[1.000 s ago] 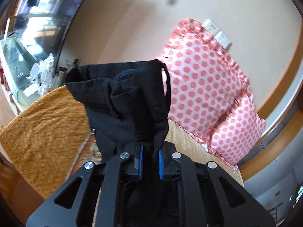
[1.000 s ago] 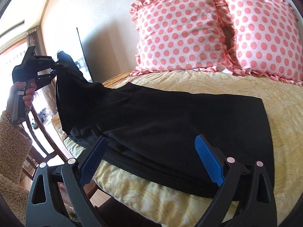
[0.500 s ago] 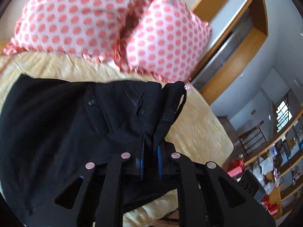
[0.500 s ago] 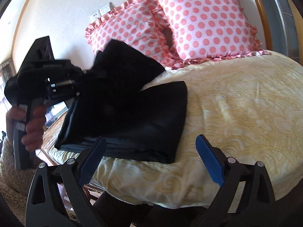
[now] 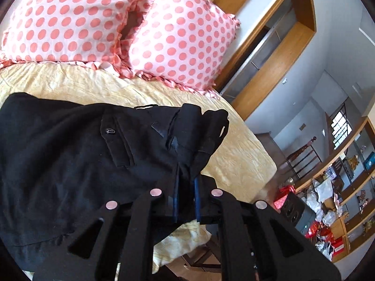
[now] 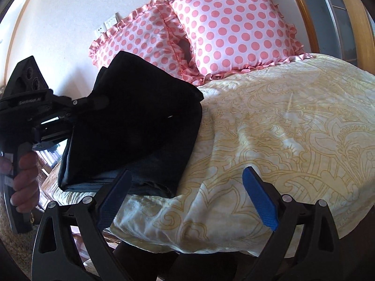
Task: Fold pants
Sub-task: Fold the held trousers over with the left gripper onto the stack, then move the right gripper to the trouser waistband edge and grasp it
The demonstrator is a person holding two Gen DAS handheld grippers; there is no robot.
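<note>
both views are bright with daylight, strongest on the white wall [image 6: 65,23] at the upper left of the right wrist frame, where it nearly washes out, and on the satin pillows [image 6: 234,25], which carry a soft sheen. the black pants [image 5: 58,159] read as a near-featureless dark mass, their folds lost in shadow at the left of the right wrist frame. fisheye bending curves straight lines toward the edges, dark vignetting fills the corners, and focus is sharp without motion blur
</note>
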